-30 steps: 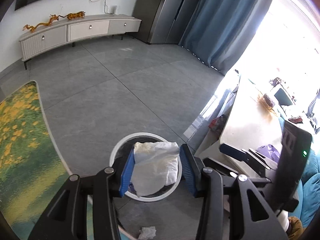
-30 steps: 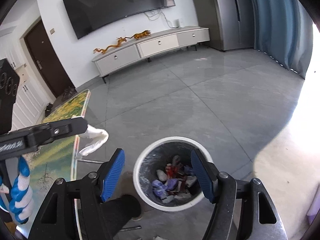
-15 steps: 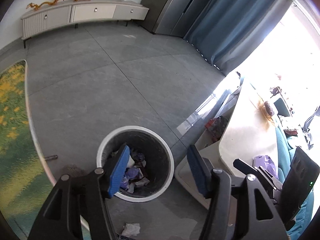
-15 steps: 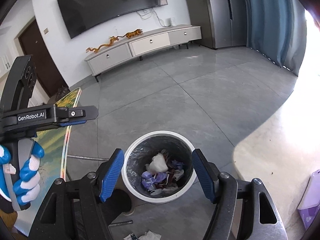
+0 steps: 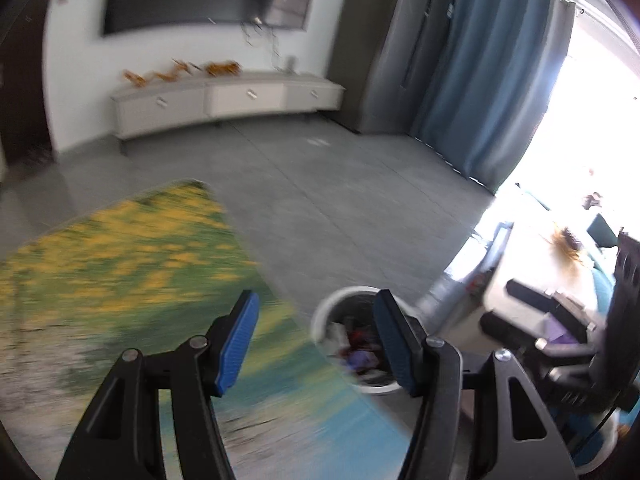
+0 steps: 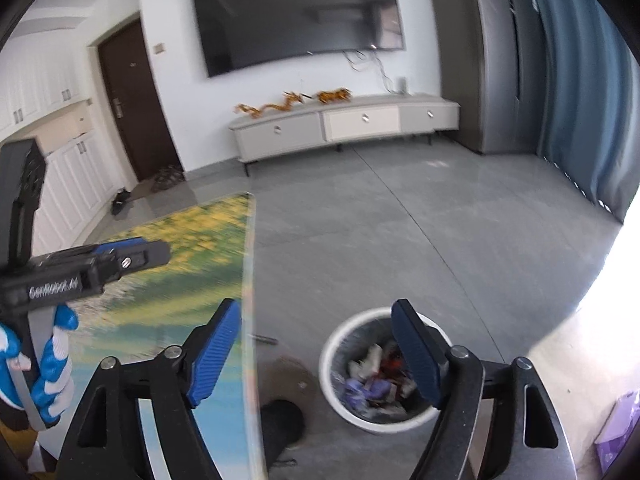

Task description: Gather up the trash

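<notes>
Right claw empty, jaws just opened wider. White trash bin on grey floor, holding crumpled scraps, partly behind the right finger. Left claw at frame left, in gloved hand, above flower-printed bench.

left gripper empty, right gripper just widened

You had a dark television on the white wall above a long low cabinet carrying orange dragon figures. A brown door stood left of it, blue curtains right, over grey floor tiles.
</notes>
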`<act>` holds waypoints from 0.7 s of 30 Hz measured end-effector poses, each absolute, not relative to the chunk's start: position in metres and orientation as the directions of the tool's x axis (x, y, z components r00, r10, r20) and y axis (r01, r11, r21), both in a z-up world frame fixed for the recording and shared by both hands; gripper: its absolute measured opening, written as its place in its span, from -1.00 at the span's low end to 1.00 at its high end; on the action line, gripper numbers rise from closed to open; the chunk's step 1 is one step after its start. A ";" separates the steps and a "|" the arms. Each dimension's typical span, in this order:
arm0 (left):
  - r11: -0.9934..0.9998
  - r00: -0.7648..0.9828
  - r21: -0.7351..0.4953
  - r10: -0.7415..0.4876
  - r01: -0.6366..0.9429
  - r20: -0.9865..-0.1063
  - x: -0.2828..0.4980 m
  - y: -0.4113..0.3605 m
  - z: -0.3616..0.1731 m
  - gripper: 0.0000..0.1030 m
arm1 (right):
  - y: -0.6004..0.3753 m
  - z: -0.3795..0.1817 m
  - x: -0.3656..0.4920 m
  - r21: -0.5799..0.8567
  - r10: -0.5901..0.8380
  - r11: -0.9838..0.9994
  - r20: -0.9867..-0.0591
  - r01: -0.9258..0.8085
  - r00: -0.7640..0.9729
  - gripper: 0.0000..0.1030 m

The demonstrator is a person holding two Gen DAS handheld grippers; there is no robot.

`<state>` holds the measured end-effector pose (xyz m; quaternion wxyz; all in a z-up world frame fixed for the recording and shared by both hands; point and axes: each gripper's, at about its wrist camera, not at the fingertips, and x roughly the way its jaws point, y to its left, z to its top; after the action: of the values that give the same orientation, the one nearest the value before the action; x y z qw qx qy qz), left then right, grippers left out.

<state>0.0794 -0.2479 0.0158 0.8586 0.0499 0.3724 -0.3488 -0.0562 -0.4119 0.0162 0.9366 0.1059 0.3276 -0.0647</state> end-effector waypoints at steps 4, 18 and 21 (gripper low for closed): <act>0.836 0.614 -0.089 -0.466 0.542 -0.636 0.071 -0.171 0.035 0.22 | -0.360 0.032 -0.041 0.130 -0.019 0.984 -0.611 0.124 0.791 0.68; 0.993 0.842 0.046 -0.064 0.105 -0.535 0.050 0.024 0.056 0.44 | -0.210 0.040 0.008 0.030 0.054 0.999 -0.602 -0.046 0.796 1.00; 0.998 0.853 0.036 -0.026 0.053 -0.521 0.045 0.043 0.059 0.44 | -0.196 0.042 0.011 0.022 0.057 0.998 -0.596 -0.054 0.801 1.00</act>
<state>0.0449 0.0427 0.0587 0.9622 0.0243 0.2704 -0.0205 0.0112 -0.1960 0.0424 0.9490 0.0021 0.3139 0.0293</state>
